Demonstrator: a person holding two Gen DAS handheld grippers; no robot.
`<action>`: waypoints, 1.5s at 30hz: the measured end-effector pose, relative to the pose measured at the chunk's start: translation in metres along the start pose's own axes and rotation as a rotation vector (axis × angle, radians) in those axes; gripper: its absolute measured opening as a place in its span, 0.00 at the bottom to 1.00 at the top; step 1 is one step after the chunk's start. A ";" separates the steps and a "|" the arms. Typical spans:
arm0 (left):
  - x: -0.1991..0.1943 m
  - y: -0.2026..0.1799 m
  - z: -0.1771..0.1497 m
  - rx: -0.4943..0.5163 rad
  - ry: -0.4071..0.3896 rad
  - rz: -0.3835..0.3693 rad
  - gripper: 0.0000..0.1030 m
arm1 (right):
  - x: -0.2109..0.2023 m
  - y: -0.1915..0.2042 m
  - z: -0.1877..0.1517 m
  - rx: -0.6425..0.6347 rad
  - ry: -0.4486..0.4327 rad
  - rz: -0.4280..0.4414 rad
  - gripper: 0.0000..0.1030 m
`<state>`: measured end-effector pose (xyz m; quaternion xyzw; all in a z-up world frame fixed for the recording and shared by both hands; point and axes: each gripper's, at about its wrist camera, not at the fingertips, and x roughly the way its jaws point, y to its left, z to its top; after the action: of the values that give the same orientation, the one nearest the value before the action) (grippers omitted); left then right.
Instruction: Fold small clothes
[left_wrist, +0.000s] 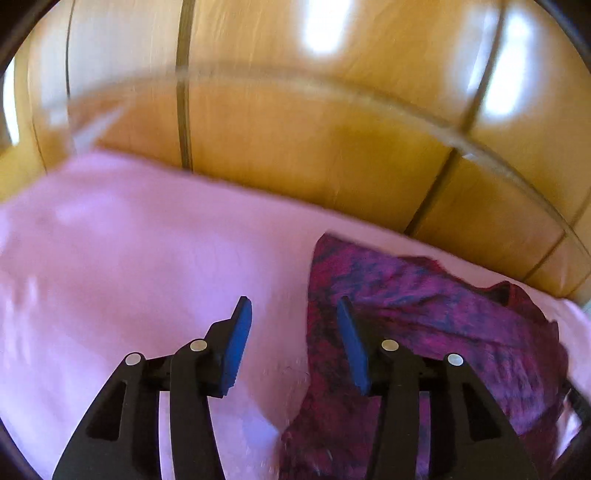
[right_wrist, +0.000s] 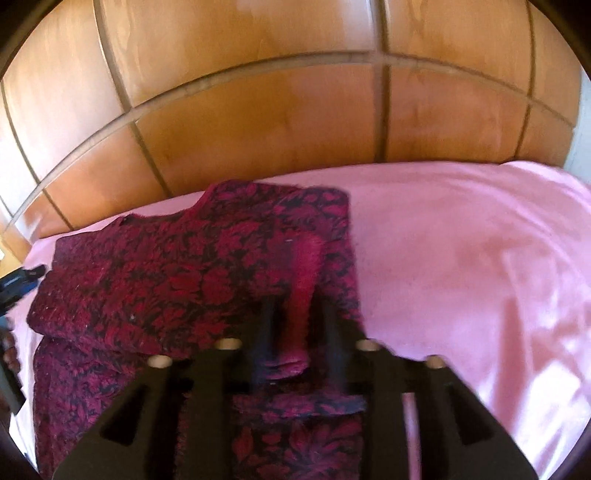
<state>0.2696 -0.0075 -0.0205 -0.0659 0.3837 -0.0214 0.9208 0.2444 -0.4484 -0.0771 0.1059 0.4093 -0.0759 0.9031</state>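
A dark red and black flower-patterned garment (right_wrist: 177, 280) lies partly folded on a pink sheet (right_wrist: 461, 258). It also shows in the left wrist view (left_wrist: 424, 332), at the right. My left gripper (left_wrist: 293, 314) is open and empty, just above the garment's left edge, its right finger over the cloth. My right gripper (right_wrist: 297, 317) is blurred; a raised fold of red cloth (right_wrist: 299, 295) sits between its fingers, and I cannot tell whether they grip it.
A wooden panelled headboard (right_wrist: 277, 118) rises just behind the sheet; it also shows in the left wrist view (left_wrist: 295, 129). The left gripper's body (right_wrist: 18, 284) shows at the far left of the right wrist view.
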 end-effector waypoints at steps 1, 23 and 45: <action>-0.013 -0.004 -0.003 0.034 -0.043 -0.015 0.45 | -0.006 -0.001 0.001 0.007 -0.017 -0.003 0.53; -0.024 -0.039 -0.078 0.150 0.043 -0.045 0.47 | -0.002 0.073 -0.040 -0.211 -0.053 0.015 0.62; -0.113 -0.026 -0.137 0.172 -0.024 -0.039 0.65 | -0.057 0.052 -0.102 -0.109 0.044 0.027 0.97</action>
<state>0.0933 -0.0372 -0.0334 0.0057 0.3679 -0.0716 0.9271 0.1454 -0.3693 -0.0926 0.0636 0.4311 -0.0389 0.8992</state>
